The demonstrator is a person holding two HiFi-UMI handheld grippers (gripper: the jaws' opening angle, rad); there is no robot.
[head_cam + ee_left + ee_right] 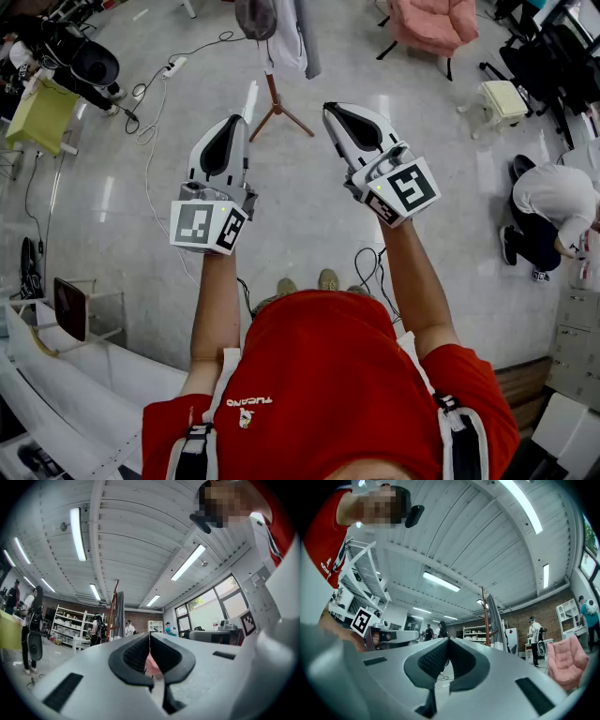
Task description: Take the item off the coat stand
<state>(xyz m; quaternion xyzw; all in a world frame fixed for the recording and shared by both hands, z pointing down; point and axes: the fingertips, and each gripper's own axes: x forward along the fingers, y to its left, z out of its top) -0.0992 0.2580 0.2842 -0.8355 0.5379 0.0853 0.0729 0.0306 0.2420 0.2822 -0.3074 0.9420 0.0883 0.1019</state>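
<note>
The coat stand point(275, 105) rises from wooden tripod legs on the floor ahead of me. A grey garment point(307, 36), a white one point(287, 42) and a dark grey item point(255, 17) hang on it. Both grippers are raised in front of my chest, well short of the stand. My left gripper point(236, 120) is shut and holds nothing. To its right, the right gripper point(330, 109) is also shut and empty. The left gripper view shows the stand's pole point(114, 609) and hanging grey garment point(120, 613) far beyond the left gripper point(149, 637). In the right gripper view the pole point(484, 613) and garment point(496, 625) stand beyond the right gripper point(448, 641).
A pink armchair point(433, 23) sits at the far right behind the stand, with a cream stool point(503, 98) near it. A person crouches at the right point(553, 202). Cables and a power strip point(173, 66) lie on the floor at left, near a yellow-green chair point(39, 112).
</note>
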